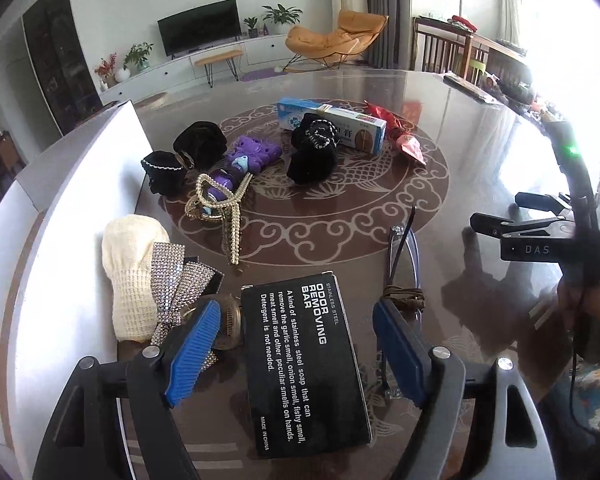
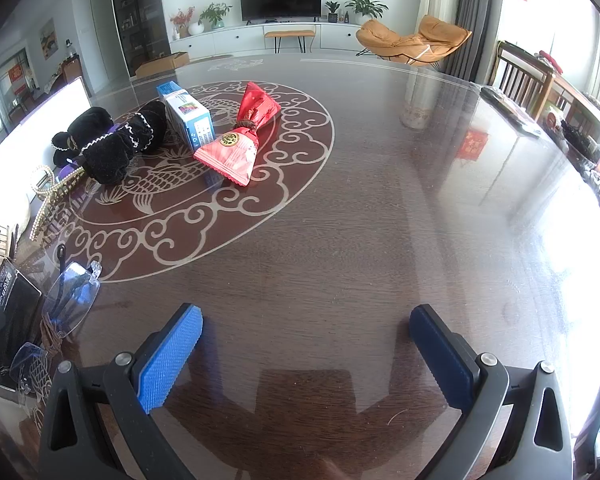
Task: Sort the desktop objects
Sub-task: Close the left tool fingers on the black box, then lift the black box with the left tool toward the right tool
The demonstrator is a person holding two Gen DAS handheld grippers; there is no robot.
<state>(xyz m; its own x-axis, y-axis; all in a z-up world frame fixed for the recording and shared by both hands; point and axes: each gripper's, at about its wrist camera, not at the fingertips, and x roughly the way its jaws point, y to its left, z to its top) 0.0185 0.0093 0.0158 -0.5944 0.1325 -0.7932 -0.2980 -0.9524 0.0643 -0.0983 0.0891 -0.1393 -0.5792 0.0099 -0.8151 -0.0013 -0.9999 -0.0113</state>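
My left gripper is open, its blue pads standing clear on either side of a black "Odor Removing Bar" box that lies flat on the table. Clear-lensed glasses rest just right of the box. To its left lie a rhinestone bow and a cream knit piece. Farther off are a pearl hair clip, a purple toy, black velvet scrunchies, a blue carton and a red pouch. My right gripper hangs open over bare wood, nothing between its pads.
A white open box runs along the table's left side. The dark wooden table has a pale carved medallion under the clutter. A person's hand holds the right gripper at the right edge. Chairs stand past the far right rim.
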